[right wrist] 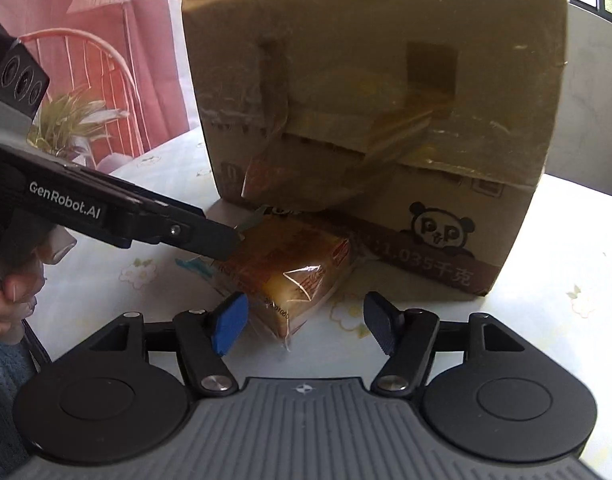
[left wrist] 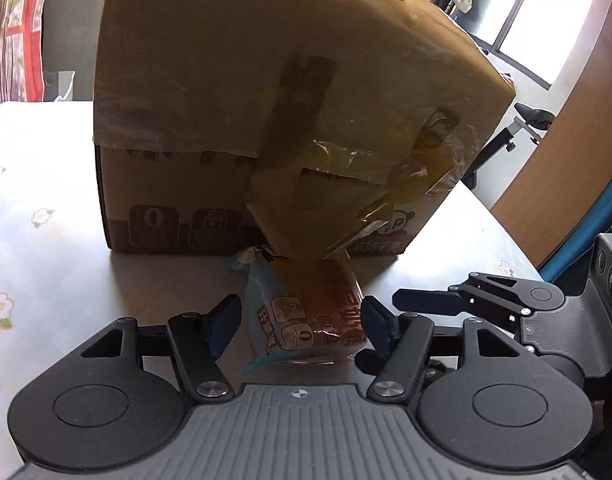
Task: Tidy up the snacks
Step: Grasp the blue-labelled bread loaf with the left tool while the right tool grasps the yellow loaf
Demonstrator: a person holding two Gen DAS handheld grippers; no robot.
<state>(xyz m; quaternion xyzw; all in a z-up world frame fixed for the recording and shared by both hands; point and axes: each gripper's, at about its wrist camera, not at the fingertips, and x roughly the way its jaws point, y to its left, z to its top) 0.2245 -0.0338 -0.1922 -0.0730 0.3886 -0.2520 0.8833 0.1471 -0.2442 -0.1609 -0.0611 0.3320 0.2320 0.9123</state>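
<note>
Brown cardboard box (right wrist: 366, 92) with panda print; white tablecloth (left wrist: 42, 208) with flowers.

Your left gripper (left wrist: 302, 326) carries black linkage arms on two round black discs, joined by silver pivot screws, over a grey ribbed housing stamped with a small crosshair mark. Its fingers (left wrist: 222, 326) end in dark navy ribbed pads. Your right gripper (right wrist: 306, 322) is built the same, though one pad (right wrist: 228, 324) shows bright blue in the light. From the right wrist view, your left gripper's black side arm bears white "GenRobot.AI" lettering, with a three-lens sensor block behind it. A fuzzy blue sleeve (right wrist: 4, 384) covers your left arm.
</note>
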